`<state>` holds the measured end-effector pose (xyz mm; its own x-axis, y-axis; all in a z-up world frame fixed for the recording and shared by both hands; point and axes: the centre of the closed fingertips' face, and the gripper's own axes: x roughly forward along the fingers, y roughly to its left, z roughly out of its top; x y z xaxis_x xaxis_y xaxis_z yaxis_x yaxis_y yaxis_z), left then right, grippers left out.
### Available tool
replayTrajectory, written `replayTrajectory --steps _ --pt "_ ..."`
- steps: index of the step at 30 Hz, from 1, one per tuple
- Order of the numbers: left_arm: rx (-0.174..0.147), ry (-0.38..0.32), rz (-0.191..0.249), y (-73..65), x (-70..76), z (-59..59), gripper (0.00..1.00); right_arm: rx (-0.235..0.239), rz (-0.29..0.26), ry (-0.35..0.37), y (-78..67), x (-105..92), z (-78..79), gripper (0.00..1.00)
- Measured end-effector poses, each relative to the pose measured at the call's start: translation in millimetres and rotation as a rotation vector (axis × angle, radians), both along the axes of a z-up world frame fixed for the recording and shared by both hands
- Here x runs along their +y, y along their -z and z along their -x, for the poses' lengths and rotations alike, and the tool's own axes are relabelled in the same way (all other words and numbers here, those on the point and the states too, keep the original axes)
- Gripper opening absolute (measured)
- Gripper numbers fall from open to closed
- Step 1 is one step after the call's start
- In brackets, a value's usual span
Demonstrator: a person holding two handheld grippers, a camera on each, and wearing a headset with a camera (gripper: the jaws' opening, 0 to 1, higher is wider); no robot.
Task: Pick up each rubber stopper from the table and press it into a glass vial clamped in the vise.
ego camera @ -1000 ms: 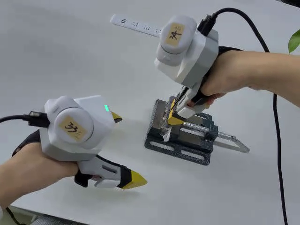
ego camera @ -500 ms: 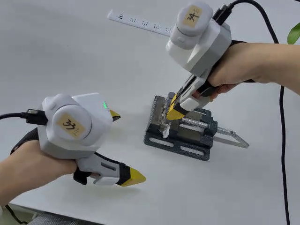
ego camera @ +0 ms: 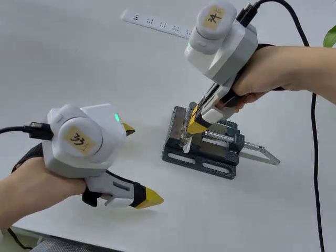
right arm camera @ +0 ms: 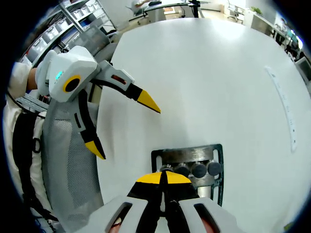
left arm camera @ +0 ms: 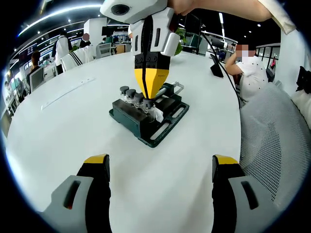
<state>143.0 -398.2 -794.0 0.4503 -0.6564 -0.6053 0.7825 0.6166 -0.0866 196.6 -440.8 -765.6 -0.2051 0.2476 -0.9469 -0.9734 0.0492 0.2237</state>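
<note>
As we looked down from the headset, table (ego camera: 79, 63): white and wide, with both of our grippers held over it.
vise (ego camera: 210, 157): dark metal, flat on the table just toward 4 o'clock from the middle of the head view, its screw handle sticking out toward 4 o'clock.
glass vials (left arm camera: 138, 101): we saw a short row of them standing upright, clamped between the vise's jaws.
rubber stoppers (right arm camera: 198, 170): three dark ones sat in vial mouths side by side, running toward 3 o'clock from the yellow tips in the right gripper view.
right gripper (ego camera: 195, 126): we held it in from 2 o'clock, tilted steeply down, its two tips closed against each other with no gap and set on the end of the vial row. Whether a stopper lay under them, we could not tell.
left gripper (ego camera: 140, 163): we held it at 8 o'clock, well apart from the vise, its jaws spread wide with nothing between them, pointing toward the vise.
power strip (ego camera: 157, 26): long and white, at 12 o'clock, well apart from the vise.
cable (ego camera: 310, 136): black, running from the back of the right gripper down the 3 o'clock side.
leaf (ego camera: 329, 44): green, at the 2 o'clock edge.
mesh chair (left arm camera: 272, 136): pale, beside the table edge at 3 o'clock in the left gripper view.
</note>
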Motion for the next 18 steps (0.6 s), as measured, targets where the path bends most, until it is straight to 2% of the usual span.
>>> replayTrajectory --steps 6,18 --pt "-0.001 0.001 0.0 -0.7 -0.5 -0.5 0.86 0.006 0.0 -0.001 -0.5 -1.5 1.0 0.0" --pt "-0.002 0.005 -0.002 -0.3 -1.4 -0.4 0.86 0.067 -0.011 0.006 -1.2 -2.9 0.9 0.0"
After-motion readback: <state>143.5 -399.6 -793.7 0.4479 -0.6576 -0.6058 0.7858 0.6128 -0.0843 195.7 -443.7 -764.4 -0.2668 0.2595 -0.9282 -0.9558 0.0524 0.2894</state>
